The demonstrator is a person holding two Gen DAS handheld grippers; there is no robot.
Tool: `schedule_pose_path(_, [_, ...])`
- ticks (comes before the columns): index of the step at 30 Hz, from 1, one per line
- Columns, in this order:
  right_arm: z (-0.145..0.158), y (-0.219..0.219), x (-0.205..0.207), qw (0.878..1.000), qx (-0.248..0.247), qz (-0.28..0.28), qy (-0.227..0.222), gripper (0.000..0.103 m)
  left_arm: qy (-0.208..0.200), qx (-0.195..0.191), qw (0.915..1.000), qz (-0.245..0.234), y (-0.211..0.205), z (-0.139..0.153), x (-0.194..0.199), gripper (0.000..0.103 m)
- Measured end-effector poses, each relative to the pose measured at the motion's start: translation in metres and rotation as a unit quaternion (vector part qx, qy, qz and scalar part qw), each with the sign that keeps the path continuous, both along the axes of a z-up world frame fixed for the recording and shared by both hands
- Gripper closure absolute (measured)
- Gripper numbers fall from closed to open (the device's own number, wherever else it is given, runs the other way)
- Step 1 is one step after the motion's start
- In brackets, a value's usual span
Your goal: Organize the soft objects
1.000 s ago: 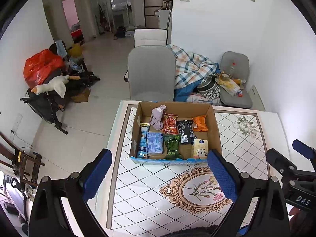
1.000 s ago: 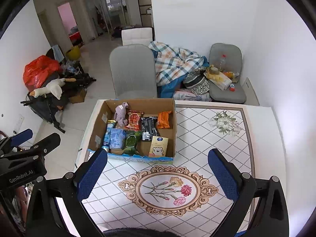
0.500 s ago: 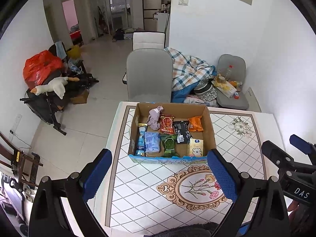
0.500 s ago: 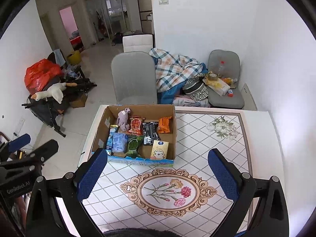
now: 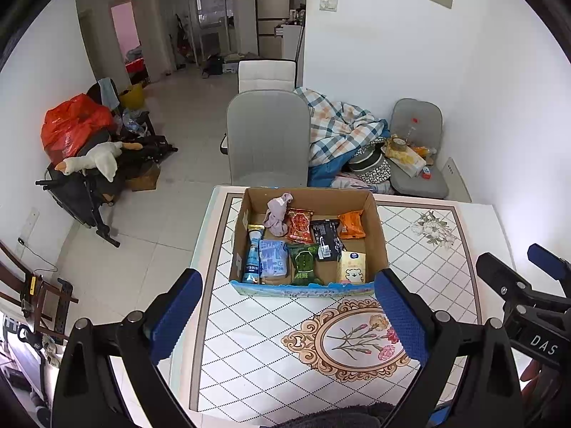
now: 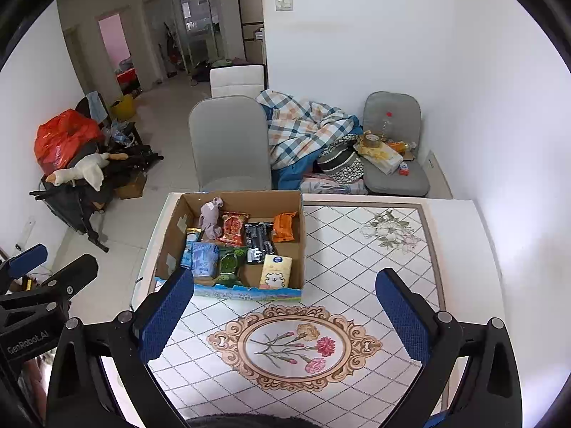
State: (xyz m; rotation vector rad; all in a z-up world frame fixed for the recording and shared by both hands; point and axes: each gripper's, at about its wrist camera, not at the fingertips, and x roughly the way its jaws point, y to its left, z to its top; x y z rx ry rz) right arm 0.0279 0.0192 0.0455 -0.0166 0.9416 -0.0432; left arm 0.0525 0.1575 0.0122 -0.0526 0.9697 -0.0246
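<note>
Tiled table [image 5: 446,271], open cardboard box [image 5: 378,235], crumpled sock [image 5: 277,212]

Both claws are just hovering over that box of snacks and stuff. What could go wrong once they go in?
The packets in the cardboard box lie tightly side by side, so the left gripper or right gripper, both open, might pinch a neighbour along with its target. The limp purple cloth overlaps the red snack packet and could drag it. The box sits near the table's left edge; a push might slide it off.
</note>
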Motion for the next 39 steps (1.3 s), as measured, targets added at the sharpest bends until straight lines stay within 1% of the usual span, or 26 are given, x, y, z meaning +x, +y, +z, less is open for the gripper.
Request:
schedule_pose_path(20, [0.008, -0.007, -0.006, 1.0, -0.01, -0.009, -0.012, 0.0, 0.001, 0.001, 1.0, 0.0, 0.002, 0.0, -0.002, 0.004])
schedule_pose_path(39, [0.009, -0.008, -0.01, 1.0, -0.008, -0.012, -0.007, 0.0, 0.003, 0.0, 1.0, -0.002, -0.002, 0.0, 0.0, 0.004])
